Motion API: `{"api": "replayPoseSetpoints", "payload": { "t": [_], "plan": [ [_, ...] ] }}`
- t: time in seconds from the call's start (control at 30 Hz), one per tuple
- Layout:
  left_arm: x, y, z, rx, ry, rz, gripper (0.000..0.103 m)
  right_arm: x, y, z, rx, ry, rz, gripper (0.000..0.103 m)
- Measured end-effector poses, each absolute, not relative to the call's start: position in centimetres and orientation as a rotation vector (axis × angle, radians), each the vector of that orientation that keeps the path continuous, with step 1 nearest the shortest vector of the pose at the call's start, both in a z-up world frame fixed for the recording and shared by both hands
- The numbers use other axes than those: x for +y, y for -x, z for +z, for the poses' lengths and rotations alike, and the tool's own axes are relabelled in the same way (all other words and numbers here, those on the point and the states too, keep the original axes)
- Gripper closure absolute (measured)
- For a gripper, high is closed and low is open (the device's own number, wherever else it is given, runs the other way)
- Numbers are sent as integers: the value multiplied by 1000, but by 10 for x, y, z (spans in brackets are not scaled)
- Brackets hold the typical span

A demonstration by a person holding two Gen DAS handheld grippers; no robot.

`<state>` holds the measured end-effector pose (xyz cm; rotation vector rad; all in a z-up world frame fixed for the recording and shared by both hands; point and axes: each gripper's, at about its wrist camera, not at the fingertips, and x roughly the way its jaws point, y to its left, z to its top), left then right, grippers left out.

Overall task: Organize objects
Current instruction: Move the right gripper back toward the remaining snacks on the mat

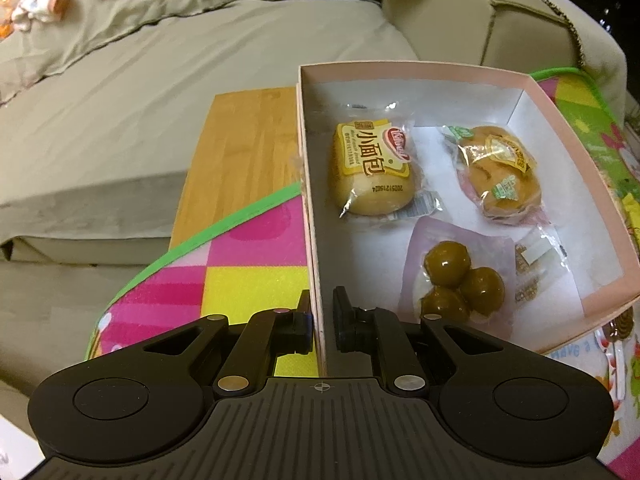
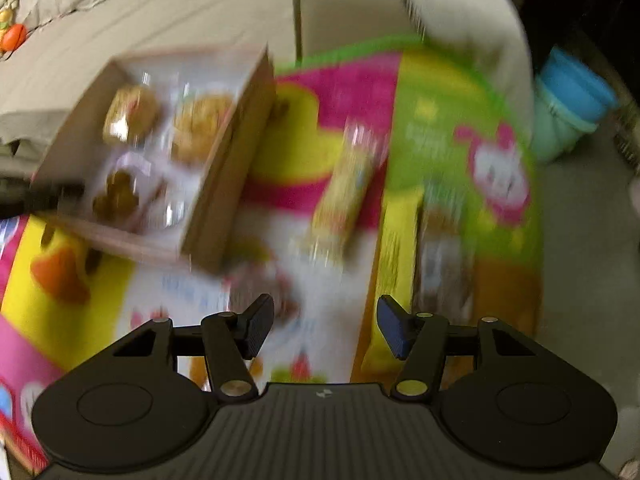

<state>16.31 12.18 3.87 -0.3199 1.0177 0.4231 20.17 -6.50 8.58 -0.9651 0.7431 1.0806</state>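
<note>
A pink cardboard box stands on a colourful play mat. In it lie a wrapped small bread, a wrapped bun and a pack of green-brown balls. My left gripper is shut on the box's left wall. The right wrist view is blurred: my right gripper is open and empty above the mat, right of the box. A yellow wrapped snack bar and a yellow packet lie on the mat ahead of it.
A beige sofa lies behind the box, with a wooden board under the mat. A brownish packet lies beside the yellow packet. A blue and green tub stands on the floor at the right.
</note>
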Motion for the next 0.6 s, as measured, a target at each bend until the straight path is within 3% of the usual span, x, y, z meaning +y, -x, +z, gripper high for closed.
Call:
{"api": "replayPoseSetpoints", "payload": {
  "t": [0.4,0.6],
  "plan": [
    [115,-164,41,1036,302,482,91,-81,-256,94,646,911,1054,44],
    [112,-166,42,1042,297,507,90,-75,-286,103,719,839,1072,44]
  ]
}}
